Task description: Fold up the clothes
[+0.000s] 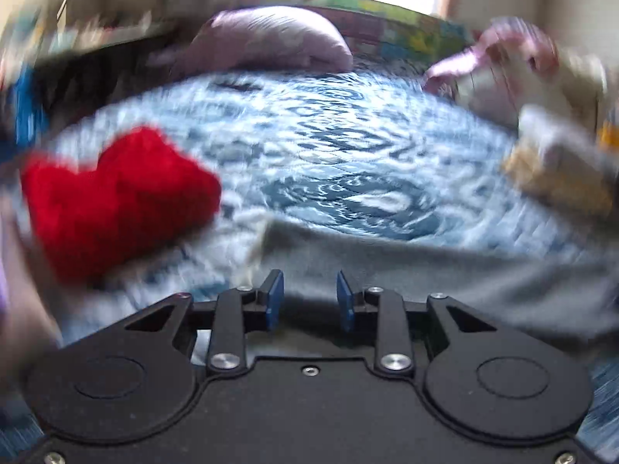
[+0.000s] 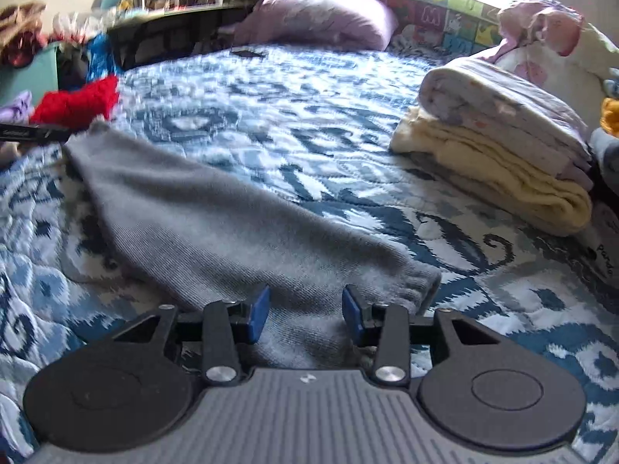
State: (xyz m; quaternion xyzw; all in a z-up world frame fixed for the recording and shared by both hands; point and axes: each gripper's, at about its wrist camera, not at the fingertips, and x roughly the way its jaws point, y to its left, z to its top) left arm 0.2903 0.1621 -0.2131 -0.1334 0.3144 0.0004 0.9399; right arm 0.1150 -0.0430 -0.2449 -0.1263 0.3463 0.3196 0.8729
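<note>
The grey knit garment (image 2: 216,224) lies flat on the blue patterned bedspread (image 2: 309,108), and your right gripper (image 2: 305,309) sits right over its near end with both blue pads spread wide and nothing between them; the ribbed hem is just beyond your right-hand pad. That placement reads as a setup for pinching the near edge, so you can carry it over in a fold.

Your left gripper (image 1: 309,295) is likewise parted, holding nothing, with the same grey cloth (image 1: 425,278) running beneath and ahead of its fingers. That view is badly smeared, so you cannot judge contact there.

From your right wrist, the garment's long axis runs diagonally, from the hem near your fingers away to the far left, where it narrows toward a rounded end. It looks already folded lengthwise into a long strip, though that is a judgement.

Outward, the red fuzzy item (image 2: 77,104) lies just past that far end. A stack of folded blankets (image 2: 499,147) sits well apart to the right, and a pink pillow (image 2: 321,15) rests at the head of the bed.
</note>
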